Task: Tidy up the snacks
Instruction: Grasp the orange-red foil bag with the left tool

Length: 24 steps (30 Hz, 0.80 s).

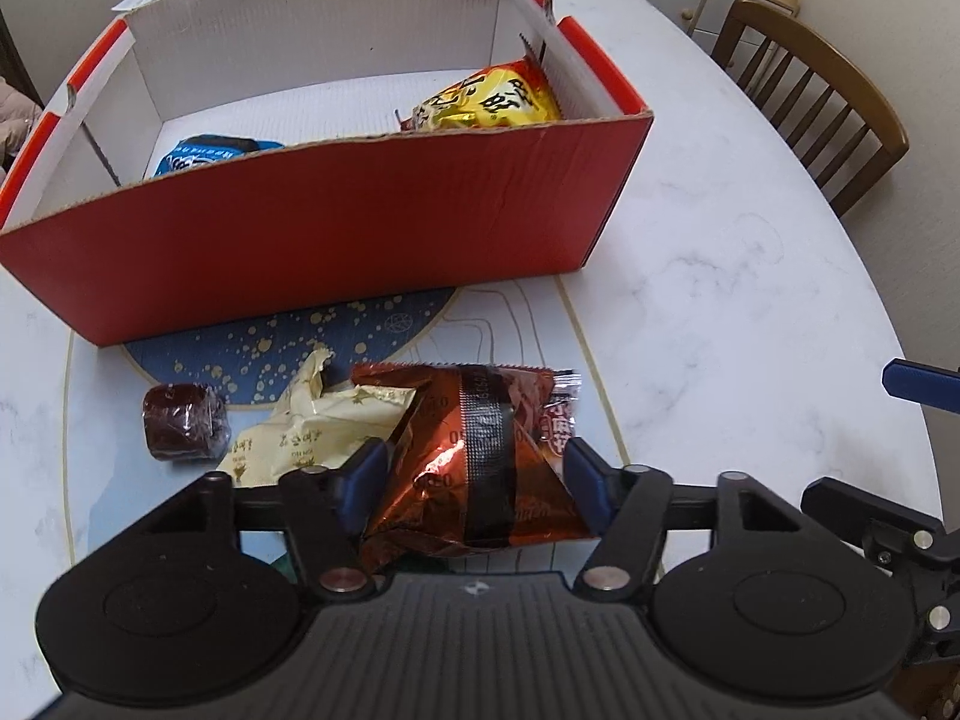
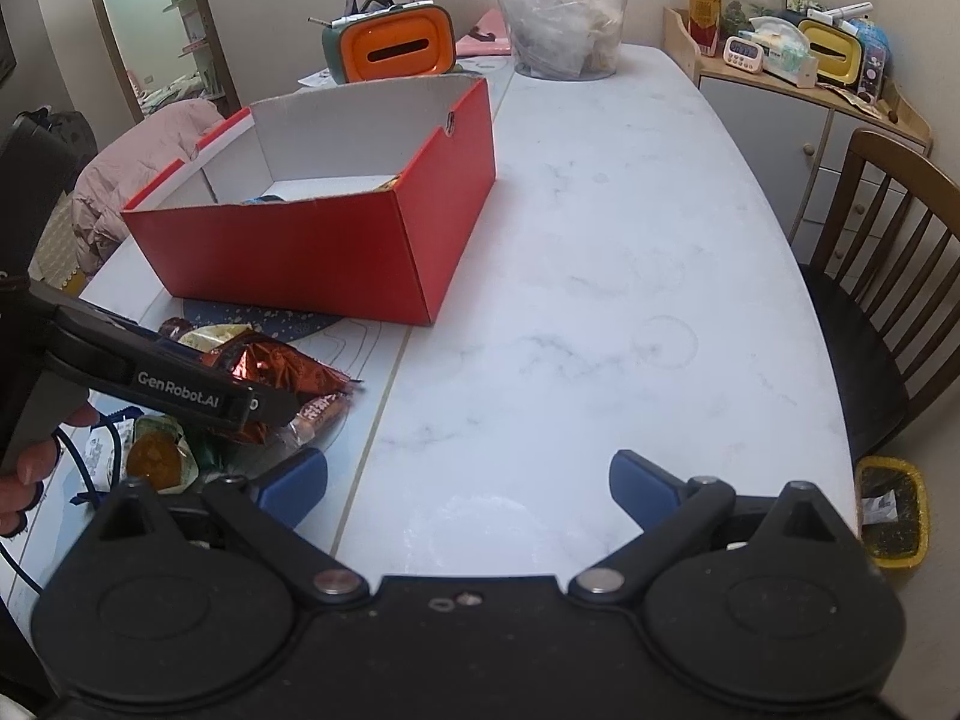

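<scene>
A copper-foil snack packet [image 1: 474, 456] lies on the placemat in front of the red cardboard box [image 1: 336, 240]. My left gripper [image 1: 474, 474] is shut on it, one blue pad against each side. Left of it lie a cream wrapper [image 1: 312, 420] and a dark brown round snack [image 1: 183, 423]. Inside the box are a yellow-orange packet [image 1: 486, 99] at the right and a blue packet [image 1: 198, 156] at the left. My right gripper [image 2: 468, 480] hangs open over bare marble table, to the right of the copper packet [image 2: 282, 366], with nothing between its fingers.
A blue speckled placemat [image 1: 240, 354] lies under the box's front. More small snacks [image 2: 156, 456] sit near the table's front edge. An orange tissue box [image 2: 393, 45] and a plastic bag [image 2: 558, 18] stand behind the box. A wooden chair [image 2: 870, 252] is at the right.
</scene>
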{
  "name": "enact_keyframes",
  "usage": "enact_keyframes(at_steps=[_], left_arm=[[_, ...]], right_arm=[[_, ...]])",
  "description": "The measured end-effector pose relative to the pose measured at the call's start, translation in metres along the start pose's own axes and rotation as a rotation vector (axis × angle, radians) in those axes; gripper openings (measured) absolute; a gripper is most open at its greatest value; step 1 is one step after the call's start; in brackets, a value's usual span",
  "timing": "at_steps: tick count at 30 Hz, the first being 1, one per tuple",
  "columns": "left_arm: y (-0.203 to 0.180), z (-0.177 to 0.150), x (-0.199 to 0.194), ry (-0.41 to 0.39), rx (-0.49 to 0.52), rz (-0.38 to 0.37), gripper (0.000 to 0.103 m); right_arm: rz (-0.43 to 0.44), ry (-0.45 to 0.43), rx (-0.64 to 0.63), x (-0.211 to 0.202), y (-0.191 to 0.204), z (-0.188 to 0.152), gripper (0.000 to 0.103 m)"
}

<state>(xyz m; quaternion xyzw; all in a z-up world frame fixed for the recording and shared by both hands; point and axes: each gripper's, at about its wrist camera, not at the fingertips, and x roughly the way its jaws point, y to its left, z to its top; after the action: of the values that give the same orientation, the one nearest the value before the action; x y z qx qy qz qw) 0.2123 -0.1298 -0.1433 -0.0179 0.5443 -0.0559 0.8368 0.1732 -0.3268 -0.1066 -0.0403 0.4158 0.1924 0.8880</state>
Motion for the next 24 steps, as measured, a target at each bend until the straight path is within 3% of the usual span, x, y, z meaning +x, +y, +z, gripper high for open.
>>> enact_keyframes(at_steps=[11,24], left_arm=[[0.015,-0.004,-0.014,-0.041,-0.051,-0.026,0.045],[0.046,-0.011,-0.048,-0.079,-0.157,-0.138,0.044]], right_arm=[[0.030,0.021,0.020,0.014,0.005,0.003,0.099],[0.040,0.058,0.014,0.051,0.044,0.004,0.090]])
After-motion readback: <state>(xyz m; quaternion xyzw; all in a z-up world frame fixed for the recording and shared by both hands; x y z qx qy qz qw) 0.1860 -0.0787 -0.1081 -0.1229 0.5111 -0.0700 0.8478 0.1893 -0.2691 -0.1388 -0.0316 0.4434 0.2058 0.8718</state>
